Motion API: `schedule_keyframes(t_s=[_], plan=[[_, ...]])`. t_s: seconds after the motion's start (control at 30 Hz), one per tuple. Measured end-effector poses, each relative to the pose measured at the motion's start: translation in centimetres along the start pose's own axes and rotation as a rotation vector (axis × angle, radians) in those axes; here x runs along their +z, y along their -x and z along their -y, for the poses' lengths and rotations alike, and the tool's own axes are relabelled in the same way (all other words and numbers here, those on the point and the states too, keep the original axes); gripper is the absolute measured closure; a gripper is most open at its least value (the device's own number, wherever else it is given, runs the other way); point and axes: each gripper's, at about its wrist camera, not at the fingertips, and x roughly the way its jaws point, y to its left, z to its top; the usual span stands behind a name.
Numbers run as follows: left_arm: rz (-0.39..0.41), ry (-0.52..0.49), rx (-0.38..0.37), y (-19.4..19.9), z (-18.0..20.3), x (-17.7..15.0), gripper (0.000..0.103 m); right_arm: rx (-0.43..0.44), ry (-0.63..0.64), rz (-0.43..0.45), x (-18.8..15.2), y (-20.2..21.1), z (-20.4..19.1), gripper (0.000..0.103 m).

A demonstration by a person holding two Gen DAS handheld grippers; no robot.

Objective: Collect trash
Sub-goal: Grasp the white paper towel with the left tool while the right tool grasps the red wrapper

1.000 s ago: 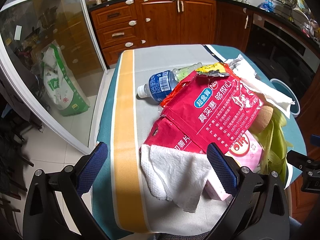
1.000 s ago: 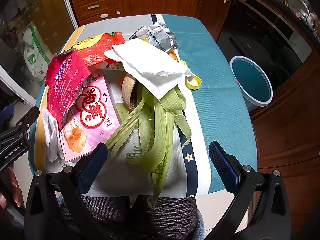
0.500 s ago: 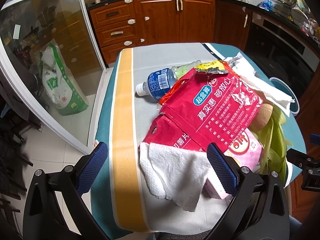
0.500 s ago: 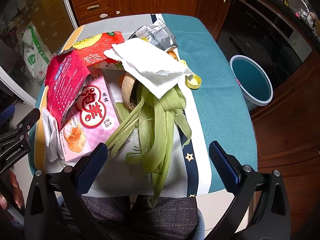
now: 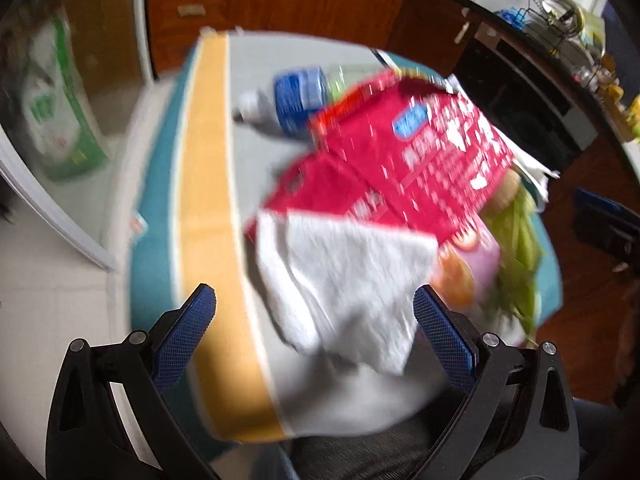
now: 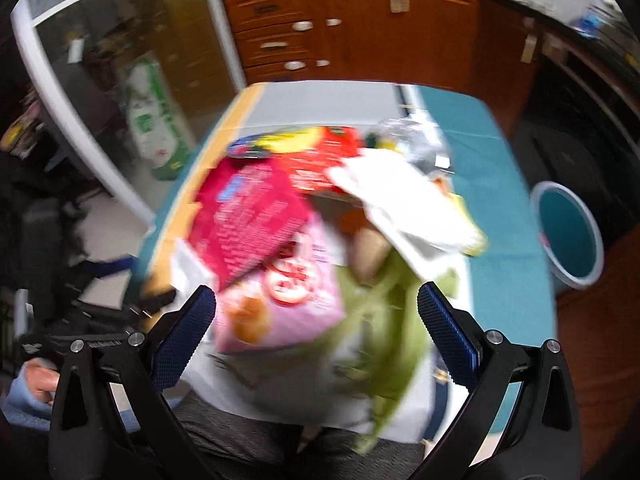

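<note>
Both views are motion-blurred. Trash lies piled on the table: a white paper towel [image 5: 352, 280], a red snack bag [image 5: 416, 160], a blue-labelled plastic bottle [image 5: 296, 100], a pink box [image 6: 288, 292], green corn husks [image 6: 384, 332] and a white paper sheet [image 6: 412, 204]. My left gripper [image 5: 314, 322] is open and empty, just over the paper towel at the table's near edge. My right gripper [image 6: 316, 328] is open and empty, above the pink box and husks.
A teal trash bin [image 6: 568, 236] stands on the floor to the right of the table [image 6: 492, 152]. Wooden cabinets [image 6: 360, 28] run behind. A glass door [image 6: 120, 60] and a green-white sack [image 6: 156, 120] are at the left. My lap is below the table edge.
Both grippers have moved fast, blurring the views. The left has come in closer over the paper towel. The right has tilted up and forward, so cabinets now show. Both stay open.
</note>
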Motion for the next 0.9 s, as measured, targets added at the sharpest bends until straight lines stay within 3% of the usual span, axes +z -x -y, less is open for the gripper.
schedule_keyframes(t_s=[0.03, 0.1, 0.17, 0.2, 0.27, 0.33, 0.4, 0.5, 0.57, 0.63, 0.67, 0.77, 0.8, 0.9], plan=[[-0.026, 0.025, -0.056, -0.5, -0.3, -0.4, 0.004, 0.024, 0.001, -0.018, 0.3, -0.5, -0.4, 0.006], [-0.05, 0.04, -0.1, -1.0, -0.5, -0.9, 0.004, 0.082, 0.014, -0.037, 0.7, -1.5, -1.6, 0.007], [-0.067, 0.022, -0.11, -1.4, -0.2, -1.1, 0.004, 0.085, 0.026, -0.05, 1.2, -2.7, -2.1, 0.024], [-0.073, 0.007, -0.107, -1.7, 0.1, -1.1, 0.004, 0.094, 0.025, -0.065, 1.5, -3.5, -2.1, 0.03], [-0.088, -0.044, -0.087, -2.4, 1.0, -1.2, 0.004, 0.116, -0.003, -0.111, 1.8, -5.1, -1.7, 0.053], [-0.102, -0.102, -0.062, -3.4, 1.9, -1.3, 0.004, 0.13, -0.022, -0.134, 1.8, -6.0, -1.8, 0.06], [-0.106, -0.134, -0.027, -4.2, 2.3, -1.5, 0.004, 0.142, -0.031, -0.146, 2.0, -6.8, -1.8, 0.061], [-0.12, -0.136, 0.002, -5.1, 2.0, -1.5, 0.004, 0.157, -0.016, -0.141, 2.4, -7.5, -2.4, 0.066], [-0.11, -0.122, 0.0, -5.2, 1.9, -1.4, 0.007, 0.173, -0.004, -0.134, 2.7, -7.7, -3.0, 0.081], [-0.102, -0.12, -0.007, -5.0, 1.8, -1.4, 0.023, 0.189, 0.006, -0.133, 2.5, -7.5, -3.4, 0.09], [-0.1, -0.124, -0.005, -4.9, 1.9, -1.3, 0.039, 0.197, 0.01, -0.129, 2.4, -7.3, -3.4, 0.098], [-0.096, -0.113, -0.014, -4.5, 2.1, -1.1, 0.078, 0.216, 0.029, -0.11, 2.5, -7.0, -4.0, 0.102], [-0.096, -0.109, -0.025, -4.3, 2.0, -1.1, 0.086, 0.233, 0.034, -0.103, 2.5, -6.7, -4.2, 0.102], [-0.084, -0.122, -0.013, -2.7, 2.0, -1.3, 0.09, 0.255, 0.058, -0.081, 2.7, -5.8, -4.8, 0.102]])
